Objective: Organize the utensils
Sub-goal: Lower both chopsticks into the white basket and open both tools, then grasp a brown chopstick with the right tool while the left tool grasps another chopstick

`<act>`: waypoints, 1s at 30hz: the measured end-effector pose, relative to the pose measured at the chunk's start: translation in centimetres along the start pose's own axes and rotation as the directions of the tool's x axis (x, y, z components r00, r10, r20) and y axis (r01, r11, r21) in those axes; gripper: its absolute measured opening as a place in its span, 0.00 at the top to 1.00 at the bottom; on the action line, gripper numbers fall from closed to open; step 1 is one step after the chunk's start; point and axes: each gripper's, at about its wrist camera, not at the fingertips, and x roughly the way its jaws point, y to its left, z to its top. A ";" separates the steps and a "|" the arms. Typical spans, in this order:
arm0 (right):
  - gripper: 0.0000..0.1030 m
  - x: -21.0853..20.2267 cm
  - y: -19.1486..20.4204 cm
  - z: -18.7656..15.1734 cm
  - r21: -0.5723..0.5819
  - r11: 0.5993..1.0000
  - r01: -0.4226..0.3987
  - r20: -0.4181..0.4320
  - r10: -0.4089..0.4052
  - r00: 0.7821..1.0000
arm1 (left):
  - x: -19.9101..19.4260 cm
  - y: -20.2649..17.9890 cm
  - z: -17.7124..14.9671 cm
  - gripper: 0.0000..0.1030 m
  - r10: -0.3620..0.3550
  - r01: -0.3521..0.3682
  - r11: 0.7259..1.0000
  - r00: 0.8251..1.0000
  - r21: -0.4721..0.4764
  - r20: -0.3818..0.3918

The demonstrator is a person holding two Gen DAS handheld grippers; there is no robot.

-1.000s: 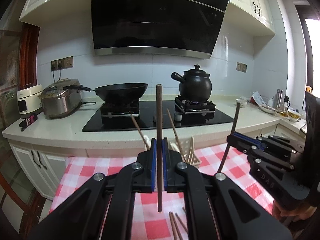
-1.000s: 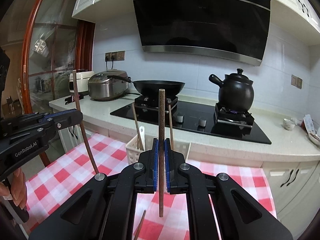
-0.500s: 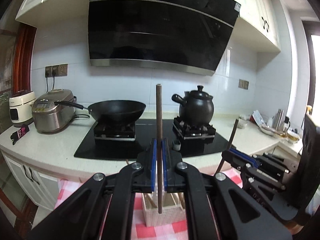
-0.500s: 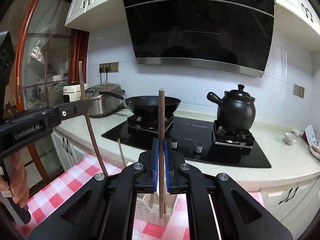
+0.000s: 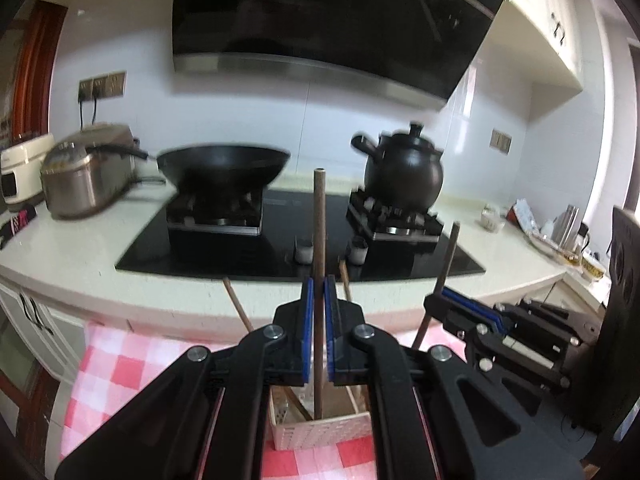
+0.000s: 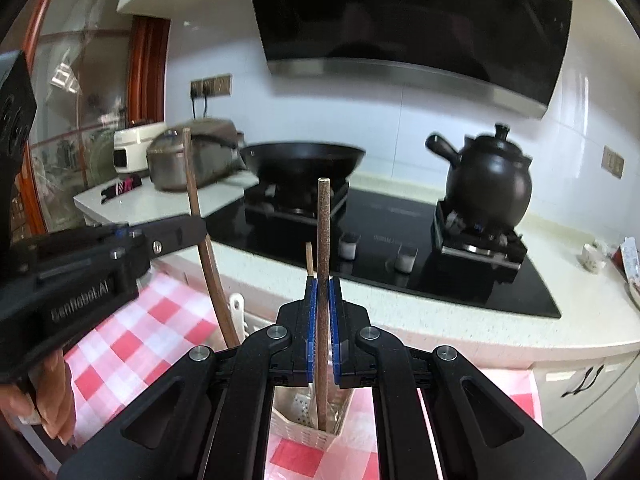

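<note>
A: Both grippers are clamped on chopsticks, left gripper (image 5: 316,330), right gripper (image 6: 322,330), tips hanging just over the white basket (image 5: 320,426).

B: Released tilted, either chopstick (image 6: 323,240) could miss the basket's rim.

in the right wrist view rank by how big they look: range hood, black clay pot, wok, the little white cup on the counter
1. range hood
2. and 3. black clay pot and wok: unsure; the wok looks wider, the pot taller.
4. white cup
</note>
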 end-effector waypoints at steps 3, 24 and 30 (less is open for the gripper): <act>0.94 1.7 -0.5 -0.9 0.026 1.000 -0.008 -0.042 0.009 0.999 | 1.6 0.4 -1.0 0.95 0.017 -0.017 1.000 0.999 0.005 -0.042; 0.76 -1.3 -2.4 -4.4 0.119 0.993 -0.015 -0.020 0.018 1.000 | -3.1 3.1 -6.9 0.38 0.074 -0.074 0.997 0.997 -0.017 -0.015; 0.60 -5.0 -0.7 -8.7 0.116 0.991 -0.065 -0.023 0.068 0.997 | -6.8 3.4 -11.1 0.11 0.078 -0.079 0.997 0.997 -0.021 -0.014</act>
